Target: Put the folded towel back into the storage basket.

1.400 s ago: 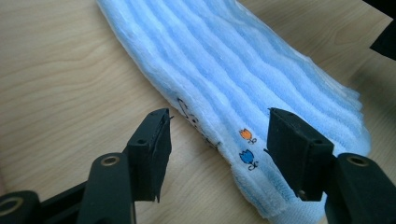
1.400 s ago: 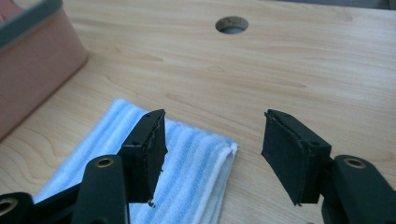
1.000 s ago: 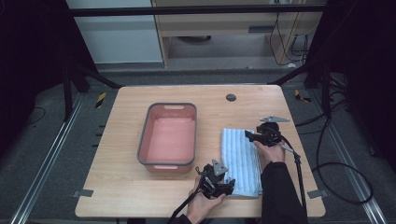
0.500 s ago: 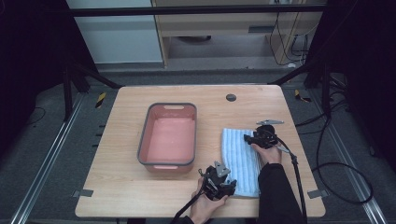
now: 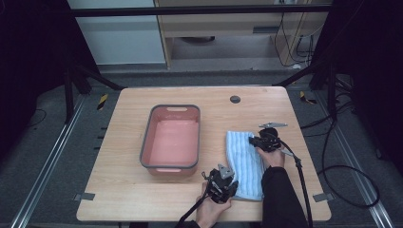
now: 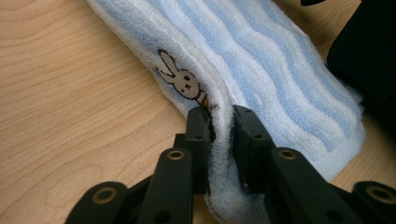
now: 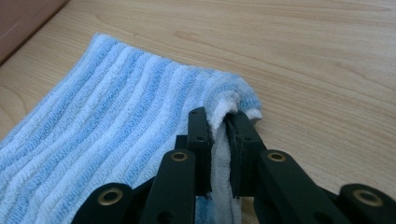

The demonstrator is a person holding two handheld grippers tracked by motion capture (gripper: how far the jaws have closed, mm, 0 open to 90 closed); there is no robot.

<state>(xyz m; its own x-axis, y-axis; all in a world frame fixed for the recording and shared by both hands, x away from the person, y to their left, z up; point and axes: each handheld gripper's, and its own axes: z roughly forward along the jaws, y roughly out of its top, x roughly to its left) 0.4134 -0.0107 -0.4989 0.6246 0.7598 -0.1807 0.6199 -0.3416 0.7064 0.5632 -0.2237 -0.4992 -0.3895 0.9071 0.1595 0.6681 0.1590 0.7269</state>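
A folded blue-and-white striped towel (image 5: 245, 164) lies flat on the right half of the wooden bench (image 5: 123, 190), just beside the pink tub (image 5: 171, 137) on that tub's right, its long side running away from the person.

The left hand-held gripper (image 5: 222, 183) sits at the towel's near left corner, at the person's edge of the bench. In the left gripper view (image 6: 219, 128) its jaws have just been closing and now pinch a raised fold of the towel's edge between the pads, close to a small rabbit picture (image 6: 181, 81) printed on the cloth (the fold stands up thin and upright between the two black jaws). The rest of the towel stretches away ahead of the jaws and to their right.

The right hand-held gripper (image 5: 263, 141) is at the far right corner of the towel, well apart from the left one, with the towel's length between them. In the right gripper view (image 7: 219, 126) its jaws have likewise just been closing and grip the bunched corner of the cloth; the striped surface spreads out to the left of the jaws, bare wood to the right.
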